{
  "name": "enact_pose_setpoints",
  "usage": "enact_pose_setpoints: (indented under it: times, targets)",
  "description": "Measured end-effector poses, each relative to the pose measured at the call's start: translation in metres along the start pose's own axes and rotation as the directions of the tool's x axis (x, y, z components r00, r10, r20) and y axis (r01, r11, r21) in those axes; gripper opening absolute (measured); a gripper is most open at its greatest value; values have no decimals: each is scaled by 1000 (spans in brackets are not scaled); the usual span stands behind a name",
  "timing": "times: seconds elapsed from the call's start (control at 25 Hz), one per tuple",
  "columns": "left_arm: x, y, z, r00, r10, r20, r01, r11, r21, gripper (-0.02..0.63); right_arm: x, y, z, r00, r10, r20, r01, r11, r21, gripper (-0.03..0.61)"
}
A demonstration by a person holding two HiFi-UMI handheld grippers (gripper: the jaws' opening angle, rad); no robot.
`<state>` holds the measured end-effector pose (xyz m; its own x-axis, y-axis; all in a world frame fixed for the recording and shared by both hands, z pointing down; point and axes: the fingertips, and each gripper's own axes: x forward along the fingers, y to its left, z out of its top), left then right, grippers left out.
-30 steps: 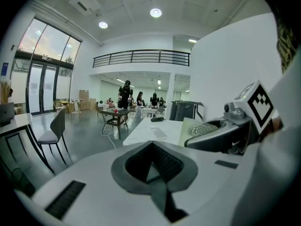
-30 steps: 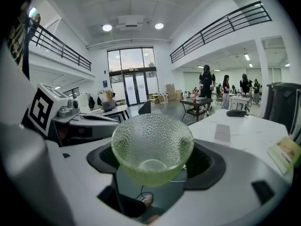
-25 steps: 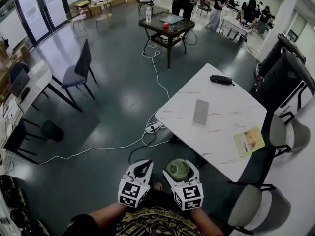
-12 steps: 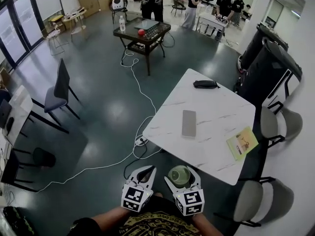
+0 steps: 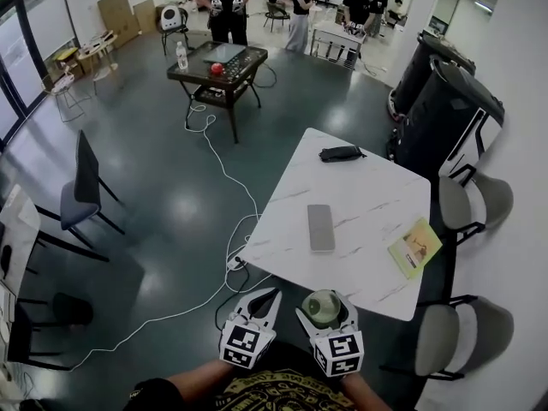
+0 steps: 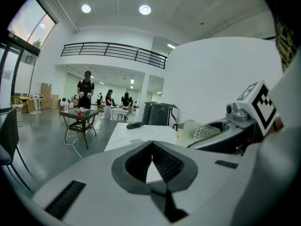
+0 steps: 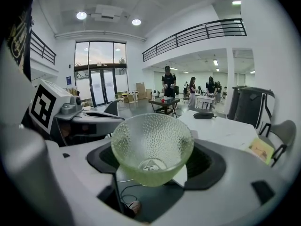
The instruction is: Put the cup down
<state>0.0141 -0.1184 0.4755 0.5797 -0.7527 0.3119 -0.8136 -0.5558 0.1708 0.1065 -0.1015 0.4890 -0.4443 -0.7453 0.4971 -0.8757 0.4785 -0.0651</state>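
The right gripper [image 5: 324, 301] is closed on the green glass cup [image 7: 151, 147], which sits between its two jaws with the mouth up, so it seems upright or close to it. The white table [image 5: 368, 221] lies straight ahead of this gripper, with its near edge just beyond the cup, and the cup is not yet over the top. The left gripper [image 5: 267, 298] is beside it with the jaws together and nothing between them. The right gripper is the nearer to the table, so a short move forward probably comes before lowering the cup.
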Motion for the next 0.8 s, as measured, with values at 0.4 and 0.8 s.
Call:
enact_pose_setpoints:
  times: [0.4,0.8]
  targets:
    - [12,22,17,995,-93,21,92,995,32,11,18,-3,19,994,-109,19,108,994,22,388]
    - [14,44,15,991,-132,24,131,991,37,11,33,-4,35,984,-177,26,176,984,21,388]
